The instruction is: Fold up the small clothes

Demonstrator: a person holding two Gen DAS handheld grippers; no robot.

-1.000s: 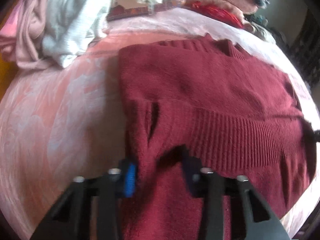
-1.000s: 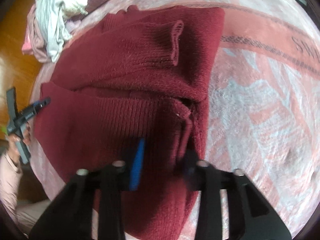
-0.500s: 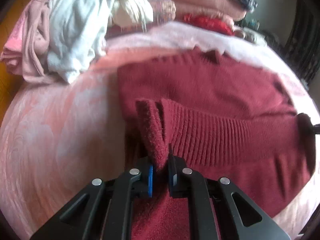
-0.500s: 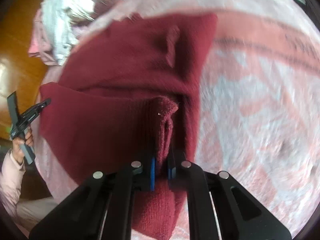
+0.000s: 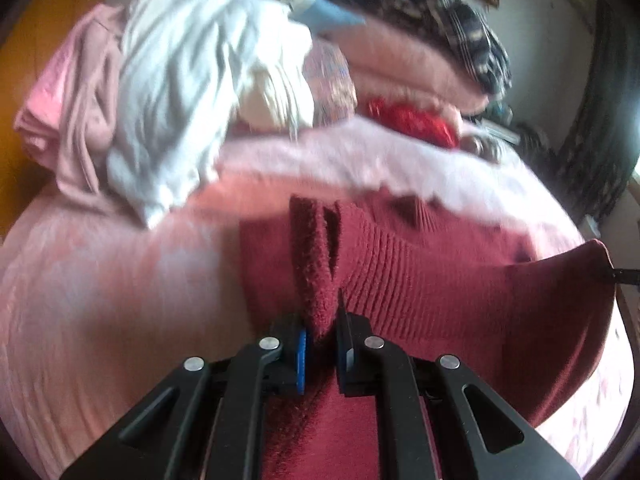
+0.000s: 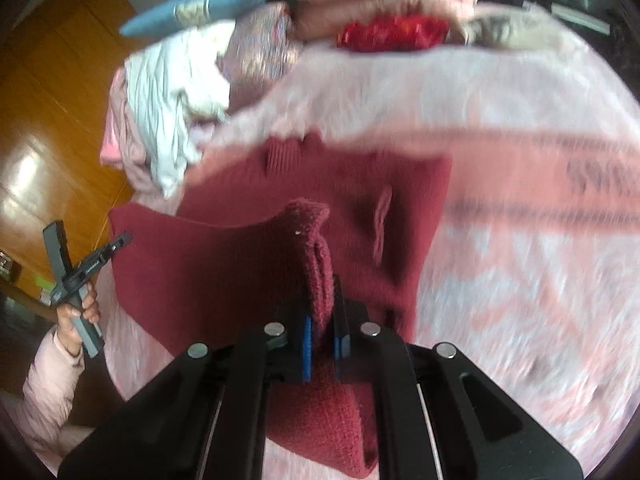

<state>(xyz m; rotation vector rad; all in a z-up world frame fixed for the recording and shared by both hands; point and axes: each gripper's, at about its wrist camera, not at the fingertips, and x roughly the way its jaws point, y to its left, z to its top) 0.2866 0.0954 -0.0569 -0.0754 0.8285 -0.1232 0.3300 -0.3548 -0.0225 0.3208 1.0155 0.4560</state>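
- The dark red knitted sweater lies on the pink patterned bedspread, with its near edge raised off the cover at both corners.
- Your left gripper has its fingers pinching a bunched fold of the ribbed hem.
- Your right gripper has its fingers pressed on the sweater's other near corner, which stands up in a rolled ridge.
- Your left hand, in a pale pink sleeve, shows at the bed's edge.
- A heap of crumpled white and pink clothes sits beyond the sweater, beside folded pink blankets.
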